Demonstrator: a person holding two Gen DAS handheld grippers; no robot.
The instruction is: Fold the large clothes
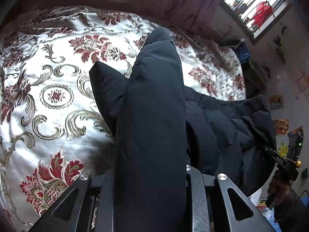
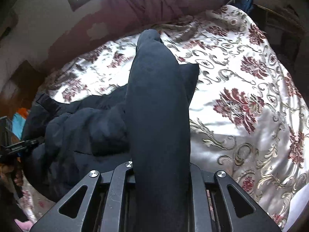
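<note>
A large dark navy padded jacket (image 1: 227, 131) lies bunched on a bed. My left gripper (image 1: 148, 174) is shut on a long fold of the jacket (image 1: 152, 116) that runs forward between its fingers and hides the tips. My right gripper (image 2: 160, 166) is shut on another long fold of the jacket (image 2: 158, 106), lifted the same way. The rest of the jacket (image 2: 77, 135) is heaped to the left in the right wrist view. Each view shows the other gripper at its edge, the right one (image 1: 280, 160) and the left one (image 2: 17, 147).
The bed is covered with a white satin spread (image 1: 58, 96) with red and gold flowers, also in the right wrist view (image 2: 241, 125). A maroon curtain (image 1: 183, 3) and a window (image 1: 255, 9) are behind. Clutter stands beside the bed at the right (image 1: 285, 203).
</note>
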